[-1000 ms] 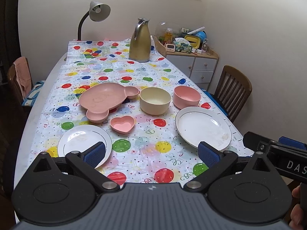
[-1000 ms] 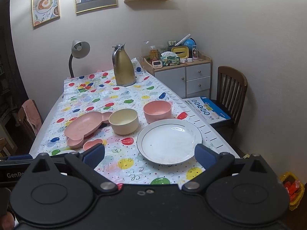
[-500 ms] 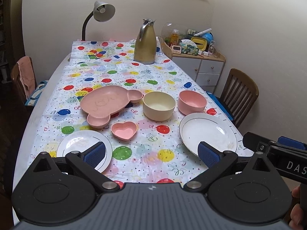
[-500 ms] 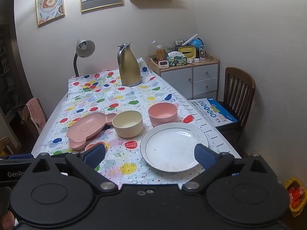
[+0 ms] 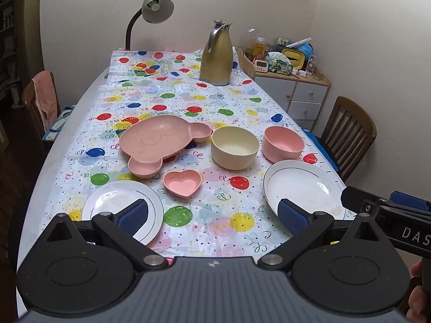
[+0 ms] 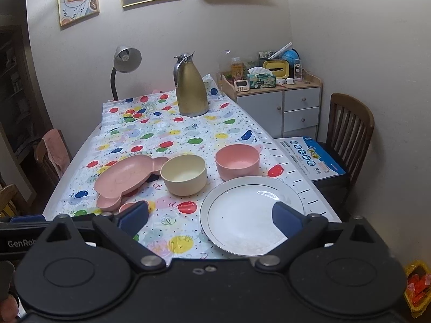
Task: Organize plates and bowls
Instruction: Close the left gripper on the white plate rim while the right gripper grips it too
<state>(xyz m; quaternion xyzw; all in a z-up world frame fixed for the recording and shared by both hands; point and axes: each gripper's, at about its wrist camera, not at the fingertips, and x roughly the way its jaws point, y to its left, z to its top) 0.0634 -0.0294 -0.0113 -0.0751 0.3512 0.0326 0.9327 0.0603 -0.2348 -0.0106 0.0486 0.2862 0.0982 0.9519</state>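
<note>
Nothing stacked yet. Large white plate [image 6: 252, 215] near right, close to the table edge; small white plate [image 5: 122, 208] near left; heart dish [image 5: 182, 182] between them; pink bear tray [image 5: 159, 141], cream bowl [image 5: 235, 147] and pink bowl [image 5: 283, 144] in a row beyond.

Left gripper [image 5: 212, 215] and right gripper [image 6: 210, 216] both spread wide, empty, hovering at the near edge.

Likely risks: thin glossy rim slipping from the pads; plate nudged off the right edge; tablecloth [image 5: 172, 102] dragged.

Farther off: gold jug [image 5: 216, 56], lamp [image 5: 153, 10], chair [image 6: 350, 126] at right. Nothing blocking the reach.
</note>
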